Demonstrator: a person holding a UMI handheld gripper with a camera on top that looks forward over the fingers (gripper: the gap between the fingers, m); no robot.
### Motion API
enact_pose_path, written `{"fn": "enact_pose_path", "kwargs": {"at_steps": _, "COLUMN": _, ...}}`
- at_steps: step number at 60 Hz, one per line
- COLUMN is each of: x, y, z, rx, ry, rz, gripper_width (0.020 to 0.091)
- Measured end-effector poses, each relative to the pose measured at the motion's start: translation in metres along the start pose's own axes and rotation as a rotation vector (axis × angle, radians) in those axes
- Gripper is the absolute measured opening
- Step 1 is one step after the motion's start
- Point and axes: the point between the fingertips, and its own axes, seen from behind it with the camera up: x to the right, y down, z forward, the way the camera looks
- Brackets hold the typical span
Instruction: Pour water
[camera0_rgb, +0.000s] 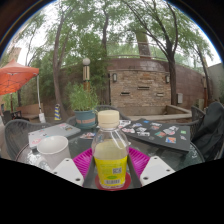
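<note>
bottle (110, 150) filling gap between fingers (70, 171), cup (53, 150) close left

yellow bottle (110, 150) with a cream cap, white cup (53, 150), orange umbrella (15, 77), magenta pads (84, 160).

Upright clear bottle (110, 153) with pale cap, yellow label and yellowish liquid, standing between the claw's (111, 163) pink pads, seemingly gripped, white cup (54, 150) upright just left of it on the glass desk (150, 130)
</note>
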Motion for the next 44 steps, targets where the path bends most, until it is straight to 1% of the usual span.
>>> {"fn": "enact_pose_path", "kwargs": {"at_steps": 3, "x": 0.004, "y": 0.017, "z": -0.004, "rx": -0.069, "ry": 0.019, "rz": 0.005, "gripper_width": 0.0775}}
{"fn": "enact_pose_path", "kwargs": {"at_steps": 4, "x": 0.005, "y": 0.019, "z": -0.009, "rx": -0.074, "ry": 0.021, "rz": 0.009, "gripper_width": 0.0839}}
{"fn": "enact_pose_path", "kwargs": {"at_steps": 5, "x": 0.005, "y": 0.019, "z": -0.012, "rx": -0.078, "ry": 0.025, "rz": 0.012, "gripper_width": 0.0863}}
{"fn": "enact_pose_path", "kwargs": {"at_steps": 8, "x": 0.005, "y": 0.017, "z": -0.026, "rx": -0.074, "ry": 0.032, "rz": 0.011, "gripper_width": 0.0822}}
{"fn": "enact_pose_path", "kwargs": {"at_steps": 15, "x": 0.001, "y": 0.005, "z": -0.076, "rx": -0.039, "ry": 0.022, "rz": -0.008, "gripper_width": 0.0828}}
{"fn": "enact_pose_path", "kwargs": {"at_steps": 25, "x": -0.012, "y": -0.020, "z": -0.179, "rx": 0.010, "ry": 0.000, "rz": -0.034, "gripper_width": 0.0826}}
{"fn": "enact_pose_path", "kwargs": {"at_steps": 35, "x": -0.015, "y": -0.018, "z": -0.271, "rx": 0.038, "ry": 0.002, "rz": -0.019, "gripper_width": 0.0826}}
{"fn": "enact_pose_path", "kwargs": {"at_steps": 44, "x": -0.033, "y": -0.012, "z": -0.333, "rx": 0.057, "ry": -0.064, "rz": 0.011, "gripper_width": 0.0826}}
